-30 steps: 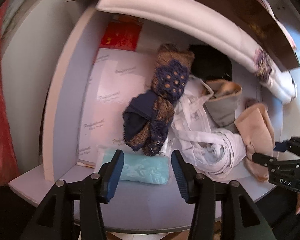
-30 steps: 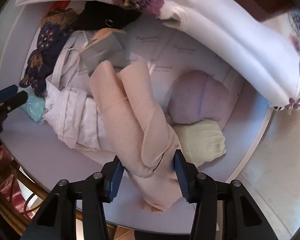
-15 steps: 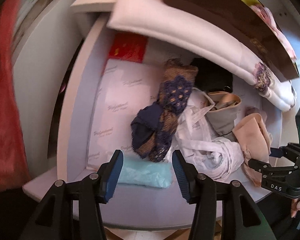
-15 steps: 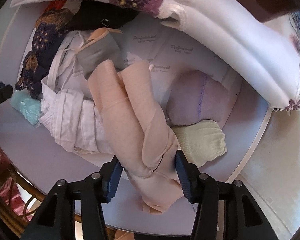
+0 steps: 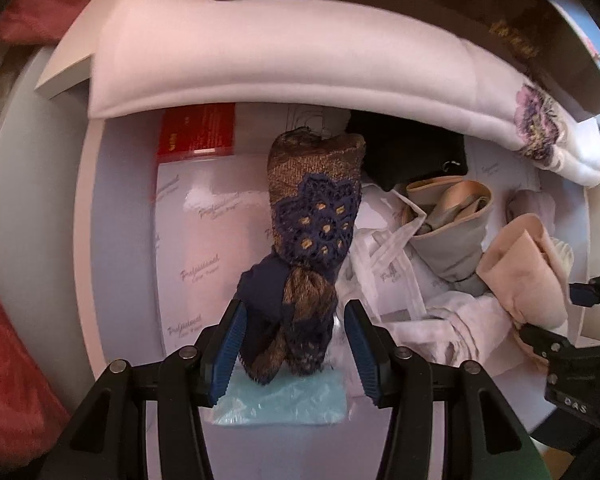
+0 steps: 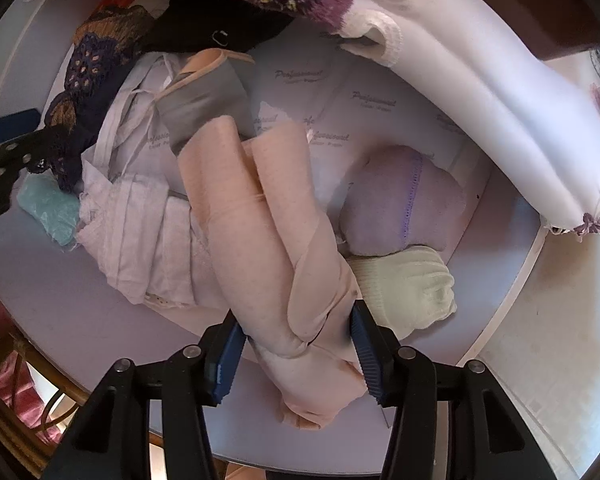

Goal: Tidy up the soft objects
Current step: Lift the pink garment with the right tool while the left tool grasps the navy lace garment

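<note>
Drawer point(image 5: 112, 208): white, open, lined with printed paper point(image 5: 204, 240); a white flowered cloth point(image 5: 300, 60) hangs over its back edge.

Left claw point(image 5: 294, 344): points down into the drawer, jaws about half open. The near end of the lace roll point(image 5: 314, 220), navy and gold, lies between the blue pads point(image 5: 230, 344). The left pad is at the roll's edge; a gap shows at the right pad. Whether it has a grip cannot be told. The roll runs straight away from the claw toward the back wall. Under its near end, below the fingertips, lies a pale blue packet point(image 5: 284, 400).

Right claw point(image 6: 298, 338): jaws part open, both pads point(image 6: 364, 344) pressed on the near end of the peach roll point(image 6: 260, 216), which fills the gap and bulges past the fingertips. The roll runs from the claw up and left toward the drawer's middle.

Other contents:
- white bundle point(image 6: 140, 224), touching the peach roll's left side, between it and the lace roll;
- grey piece with peach trim point(image 6: 204, 100), behind the peach roll;
- black item point(image 5: 412, 152), at the back, beside the lace roll's far end;
- lilac ball point(image 6: 400, 200) and cream sock point(image 6: 408, 284), touching each other, just right of the peach roll;
- red card point(image 5: 196, 132), back left corner.
</note>
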Tool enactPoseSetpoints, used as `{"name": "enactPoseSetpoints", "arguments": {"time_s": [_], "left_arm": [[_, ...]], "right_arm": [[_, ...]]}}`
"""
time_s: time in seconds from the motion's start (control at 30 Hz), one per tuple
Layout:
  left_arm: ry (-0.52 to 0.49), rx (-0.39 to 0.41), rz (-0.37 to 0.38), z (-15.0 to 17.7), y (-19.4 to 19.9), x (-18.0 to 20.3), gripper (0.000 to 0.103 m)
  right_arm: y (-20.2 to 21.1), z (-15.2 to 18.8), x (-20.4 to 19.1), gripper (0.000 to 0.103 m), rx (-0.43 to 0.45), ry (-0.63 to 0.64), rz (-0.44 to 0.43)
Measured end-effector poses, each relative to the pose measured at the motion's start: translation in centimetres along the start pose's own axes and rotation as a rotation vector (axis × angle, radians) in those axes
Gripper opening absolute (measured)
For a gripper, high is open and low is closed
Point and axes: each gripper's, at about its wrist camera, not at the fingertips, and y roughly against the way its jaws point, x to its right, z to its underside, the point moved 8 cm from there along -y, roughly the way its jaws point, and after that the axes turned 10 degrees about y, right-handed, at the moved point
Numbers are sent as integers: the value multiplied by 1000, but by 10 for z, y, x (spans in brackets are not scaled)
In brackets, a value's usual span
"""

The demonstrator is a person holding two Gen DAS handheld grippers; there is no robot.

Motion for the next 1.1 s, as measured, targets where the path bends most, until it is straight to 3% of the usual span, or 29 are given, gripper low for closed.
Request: {"name": "enactPoseSetpoints", "arguments": {"time_s": [0.1,0.17,0.37,0.83,1.1], "left_arm": [[10,4,-8,-2,-9,1,49],[21,-10,8,-4,-17,0,38],[3,19,28,3,-21,-1,24],[119,-33,-15,43,-14,-21,19],[125,-29,-10,45,-22,-29,19]], "right_arm": [[-1,0,-1,52,0,6,7],[-3,1,-2,51,-1,13,13],[-7,3,-3,50,-1,18,18],[2,11,-7,46,16,18,9],[60,25,-11,44,190,-74,-103]]}}
